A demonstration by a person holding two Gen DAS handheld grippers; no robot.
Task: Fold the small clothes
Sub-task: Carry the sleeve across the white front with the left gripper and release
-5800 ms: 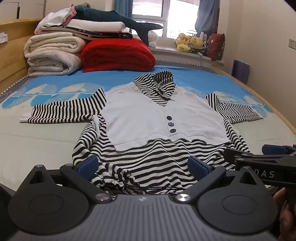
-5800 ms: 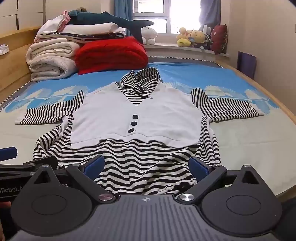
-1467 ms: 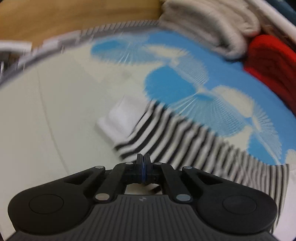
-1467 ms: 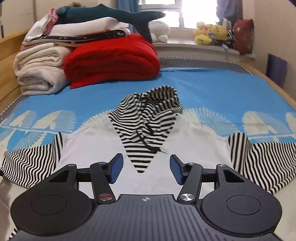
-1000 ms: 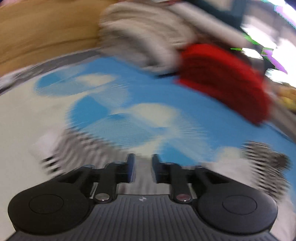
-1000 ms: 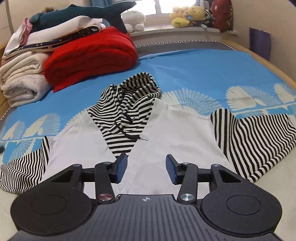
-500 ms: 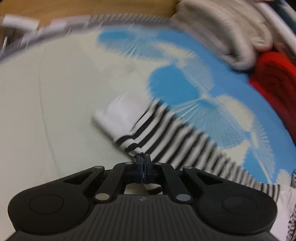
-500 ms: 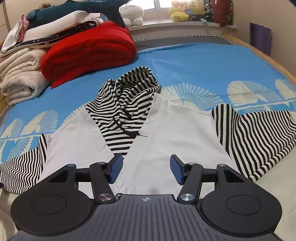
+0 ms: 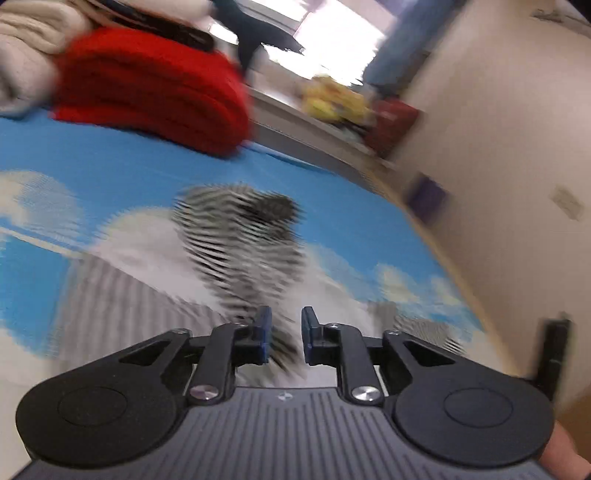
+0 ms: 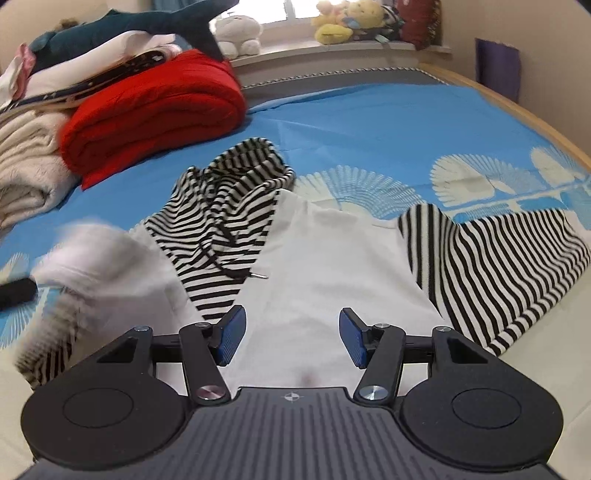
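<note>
Sleeve fold on the striped hoodie, spread flat on the bed.
We let the left gripper keep opening, nothing clamped, while the right gripper hovers released over the chest; next, lay the sleeve square.

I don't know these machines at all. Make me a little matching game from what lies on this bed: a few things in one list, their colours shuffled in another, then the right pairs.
Things:
1. folded blanket
2. hood
3. toy shark
4. bed sheet

Colours:
A. blue with pale fan shapes
B. dark teal
C. red
D. black and white stripes

Pairs: 1-C, 2-D, 3-B, 4-A
</note>
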